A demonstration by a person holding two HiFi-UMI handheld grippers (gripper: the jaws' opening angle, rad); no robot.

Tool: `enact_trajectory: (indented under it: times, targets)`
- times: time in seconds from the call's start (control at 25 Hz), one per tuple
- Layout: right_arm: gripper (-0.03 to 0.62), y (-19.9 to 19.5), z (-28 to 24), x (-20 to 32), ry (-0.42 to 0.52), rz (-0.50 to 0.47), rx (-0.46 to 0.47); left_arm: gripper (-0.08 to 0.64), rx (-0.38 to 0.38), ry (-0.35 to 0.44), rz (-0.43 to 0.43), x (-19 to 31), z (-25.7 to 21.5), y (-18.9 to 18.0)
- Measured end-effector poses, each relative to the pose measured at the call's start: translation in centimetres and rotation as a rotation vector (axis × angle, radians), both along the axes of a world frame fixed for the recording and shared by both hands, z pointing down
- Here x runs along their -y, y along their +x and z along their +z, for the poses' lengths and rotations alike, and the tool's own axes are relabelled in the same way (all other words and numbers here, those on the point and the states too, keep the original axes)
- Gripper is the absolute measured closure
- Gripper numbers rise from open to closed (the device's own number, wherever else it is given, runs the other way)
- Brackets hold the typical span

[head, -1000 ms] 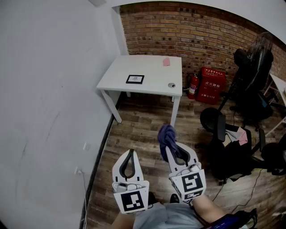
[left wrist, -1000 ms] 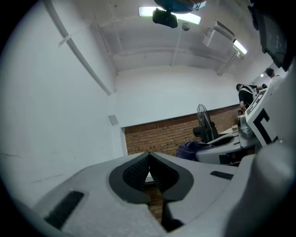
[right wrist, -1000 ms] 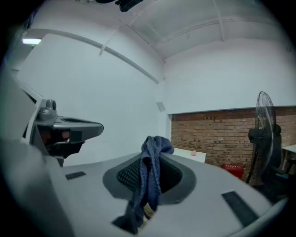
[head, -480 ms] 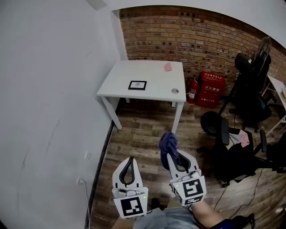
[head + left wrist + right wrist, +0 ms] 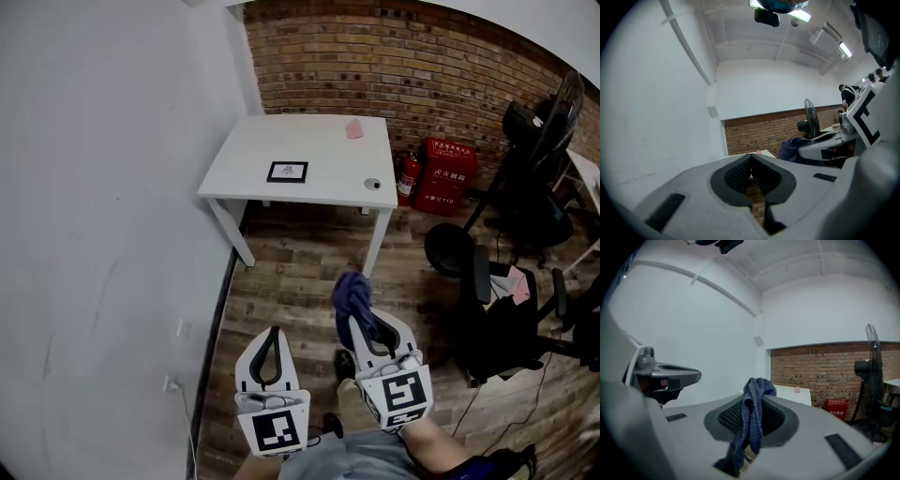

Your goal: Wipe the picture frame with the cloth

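right hand-held gripper (image 5: 753, 397) pinches crumpled blue cloth (image 5: 749, 427).

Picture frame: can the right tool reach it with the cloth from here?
Probably not yet. The right tool, shut on the cloth, hangs over the wood floor, well short of the table where the picture frame lies. Nothing blocks the way; stepping closer should do.

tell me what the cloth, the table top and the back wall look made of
Cloth: soft blue-purple fabric, matte; it hangs in limp folds with a dotted weave.
Table top: smooth white, probably laminate or painted board; can't tell which.
Back wall: bare red brick, rough, mortar joints visible.
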State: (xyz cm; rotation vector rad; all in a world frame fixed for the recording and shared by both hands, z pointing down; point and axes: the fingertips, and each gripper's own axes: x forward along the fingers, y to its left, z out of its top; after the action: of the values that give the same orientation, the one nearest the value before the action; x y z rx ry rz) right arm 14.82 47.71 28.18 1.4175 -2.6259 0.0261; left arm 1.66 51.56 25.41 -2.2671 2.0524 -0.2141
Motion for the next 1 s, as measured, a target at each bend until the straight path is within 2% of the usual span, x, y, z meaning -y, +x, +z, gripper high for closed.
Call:
enact_trajectory:
  times: [0.2,0.56,0.72,1.0]
  targets:
    - [0.520,-0.2,1.8,5.9,-0.030,0.010,0.001,0.552,0.002,-0.041,-0.003,5.6,1.8,-0.7]
    - [0.520,-1.7,3.6,18.8,-0.084,-0.022,0.017,0.552,0.030,-0.090,-0.013,18.8,2.9,-1.8]
    - [0.518,-2.1,3.2,23.9,-0.121,-0.035,0.032,0.552,0.050,-0.095,-0.015,24.0,2.5,-1.4]
    - [0.518,-2.6,1.3,30.7,-0.078,-0.057,0.048,0.551,0.050,-0.048,-0.025,30.5,-0.1,-1.1]
